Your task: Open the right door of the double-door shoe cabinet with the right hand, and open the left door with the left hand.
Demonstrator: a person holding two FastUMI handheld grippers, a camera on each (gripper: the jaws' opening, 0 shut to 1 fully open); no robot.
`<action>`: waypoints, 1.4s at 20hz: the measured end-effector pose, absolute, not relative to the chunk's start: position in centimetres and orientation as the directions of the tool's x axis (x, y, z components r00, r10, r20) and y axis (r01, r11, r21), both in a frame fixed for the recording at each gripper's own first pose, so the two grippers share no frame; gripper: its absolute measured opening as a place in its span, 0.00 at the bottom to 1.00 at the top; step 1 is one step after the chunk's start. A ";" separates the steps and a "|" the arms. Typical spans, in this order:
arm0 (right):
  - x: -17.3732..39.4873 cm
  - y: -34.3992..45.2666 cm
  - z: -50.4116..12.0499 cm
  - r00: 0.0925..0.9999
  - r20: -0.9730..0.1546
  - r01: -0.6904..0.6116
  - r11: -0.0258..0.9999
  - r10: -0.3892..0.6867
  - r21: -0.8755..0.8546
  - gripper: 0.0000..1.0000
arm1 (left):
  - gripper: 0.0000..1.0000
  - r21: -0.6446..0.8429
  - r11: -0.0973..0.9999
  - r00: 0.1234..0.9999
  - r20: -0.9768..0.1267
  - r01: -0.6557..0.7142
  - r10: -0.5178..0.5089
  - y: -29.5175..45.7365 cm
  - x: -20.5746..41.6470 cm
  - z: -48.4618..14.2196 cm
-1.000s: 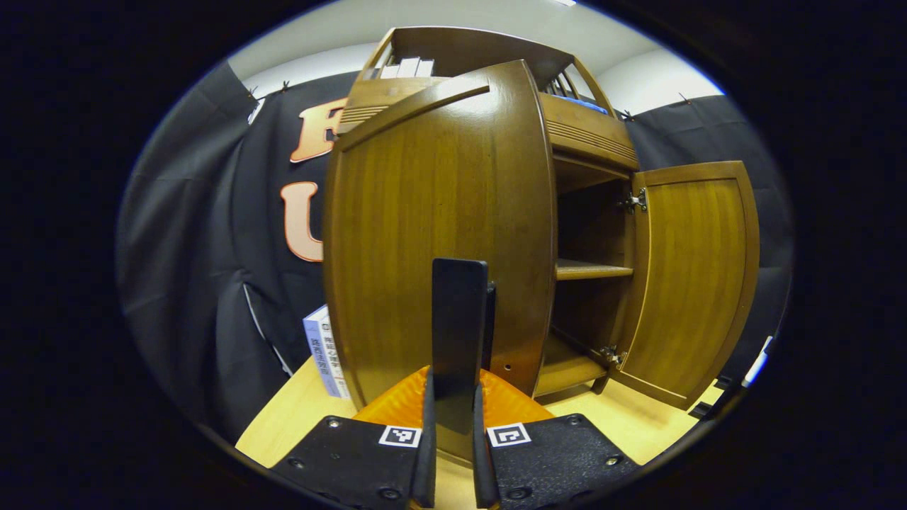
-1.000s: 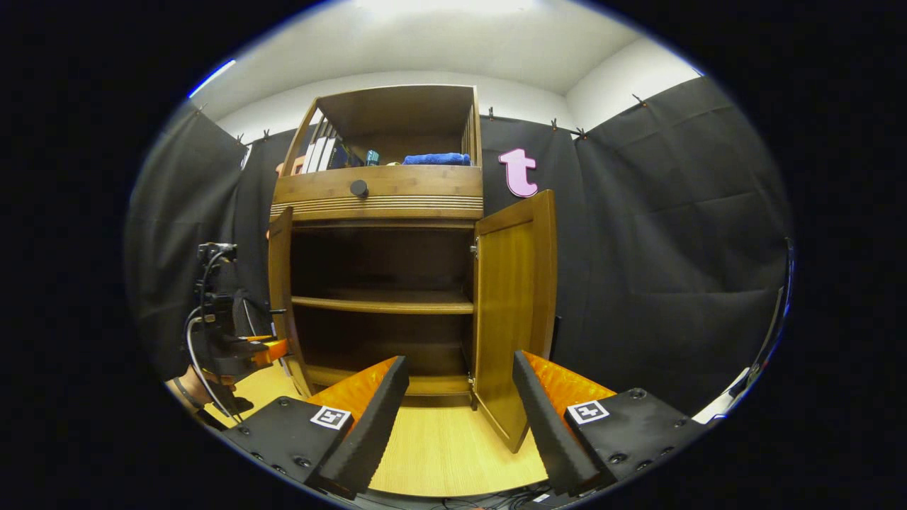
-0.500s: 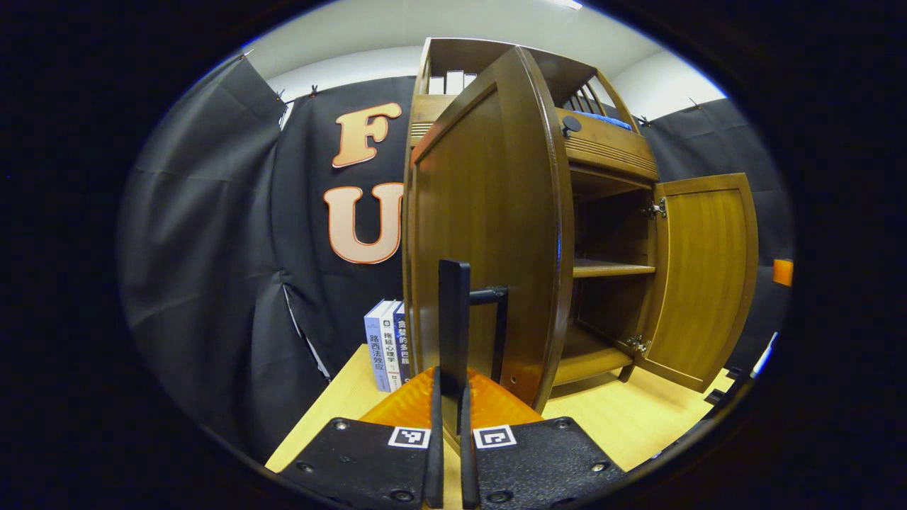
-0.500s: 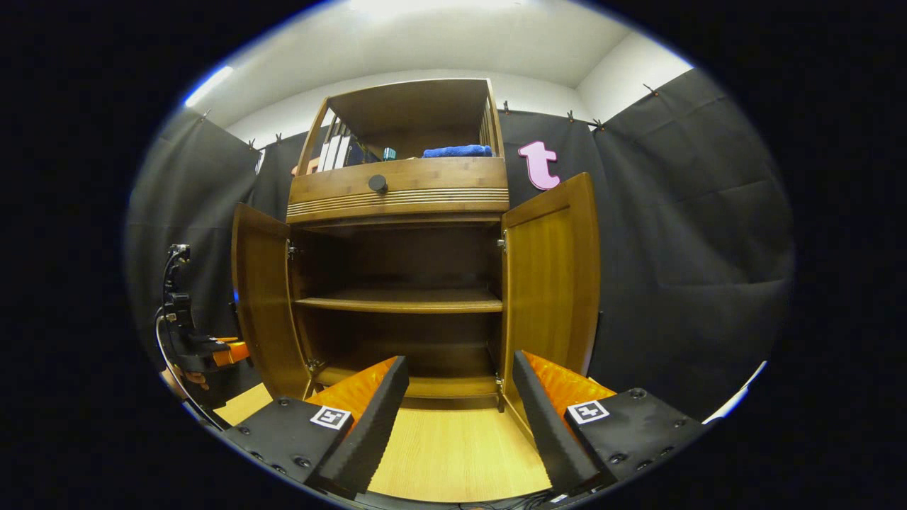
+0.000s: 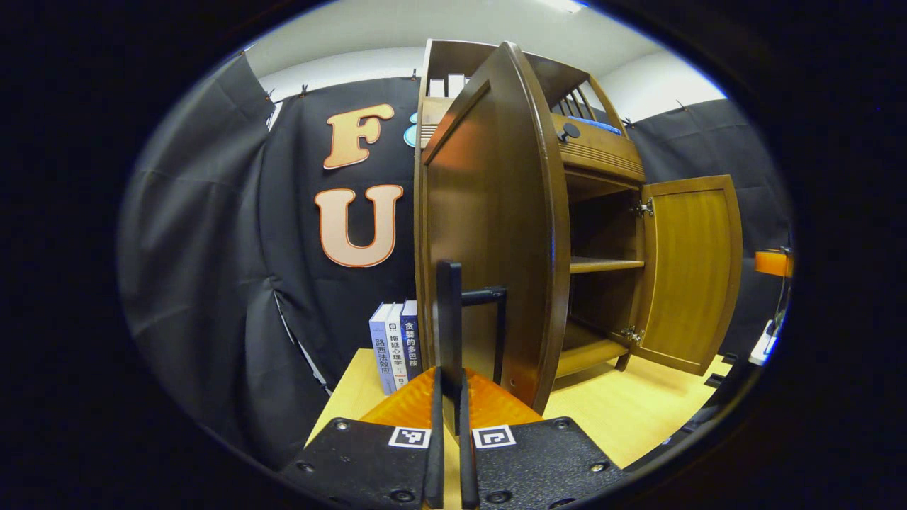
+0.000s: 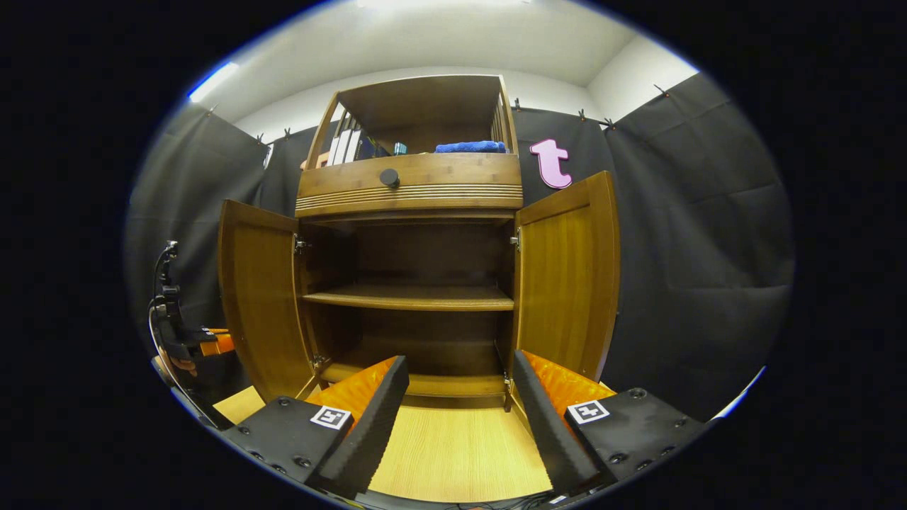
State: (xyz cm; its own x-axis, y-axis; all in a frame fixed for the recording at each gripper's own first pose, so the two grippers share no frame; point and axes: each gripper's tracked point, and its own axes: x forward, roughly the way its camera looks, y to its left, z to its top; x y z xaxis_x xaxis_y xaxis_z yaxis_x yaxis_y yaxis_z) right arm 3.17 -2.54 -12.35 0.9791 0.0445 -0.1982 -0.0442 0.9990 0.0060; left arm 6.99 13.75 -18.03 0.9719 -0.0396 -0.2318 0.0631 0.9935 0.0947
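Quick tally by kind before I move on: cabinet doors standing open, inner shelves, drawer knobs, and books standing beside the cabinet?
Open doors: 2, the left door and the right door
Inner shelves: 1, the middle shelf
Drawer knobs: 1, the black knob
Books beside the cabinet: 3, the upright books
Total: 7

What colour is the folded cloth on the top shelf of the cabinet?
The cloth is blue; the right gripper view shows it best.

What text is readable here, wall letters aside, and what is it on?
"路西法效应": spine of the left book.
"拖延心理学": spine of the middle book.
"贪婪的多巴胺": spine of the right book.
Smaller print low on the spines: too small to read.
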 end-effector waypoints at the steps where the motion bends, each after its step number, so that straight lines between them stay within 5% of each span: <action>1: 3.1 -2.4 -12.3 0.979 -0.198 -0.047 0.999 0.046 0.003 0.90 | 0.10 0.088 0.994 0.972 -0.232 0.062 -0.040 14.5 7.0 -18.0; 5: 3.1 -2.2 -12.2 0.978 -0.200 -0.059 0.998 0.055 -0.015 1.00 | 0.07 0.005 0.997 0.972 -0.226 0.075 -0.072 16.1 6.8 -17.9; 7: 3.1 -2.0 -12.1 0.978 -0.201 -0.061 0.998 0.057 -0.015 0.89 | 0.07 -0.010 0.996 0.971 -0.223 0.088 -0.088 16.4 6.7 -17.9; 9: 3.1 -1.8 -12.0 0.978 -0.199 -0.065 0.998 0.061 -0.013 0.96 | 0.08 -0.004 0.996 0.970 -0.223 0.094 -0.092 16.4 6.5 -17.8; 15: 3.2 -1.3 -12.6 0.975 -0.208 -0.075 0.997 0.076 0.010 0.93 | 0.10 0.011 0.993 0.967 -0.232 0.116 -0.110 16.2 4.8 -17.9; 21: 3.4 -1.5 -12.9 0.971 -0.220 -0.088 0.995 0.094 0.039 1.00 | 0.05 -0.017 1.000 0.982 -0.188 0.015 -0.018 16.5 0.7 -15.7; 24: 3.7 -1.2 -13.1 0.968 -0.226 -0.096 0.994 0.105 0.052 0.90 | 0.02 -0.018 0.999 0.993 -0.111 -0.041 0.039 16.0 -1.1 -11.9; 28: 3.9 -0.9 -13.0 0.969 -0.217 -0.103 0.993 0.114 0.061 0.90 | 0.02 -0.004 0.996 0.996 -0.001 -0.089 0.089 14.3 -1.9 -6.8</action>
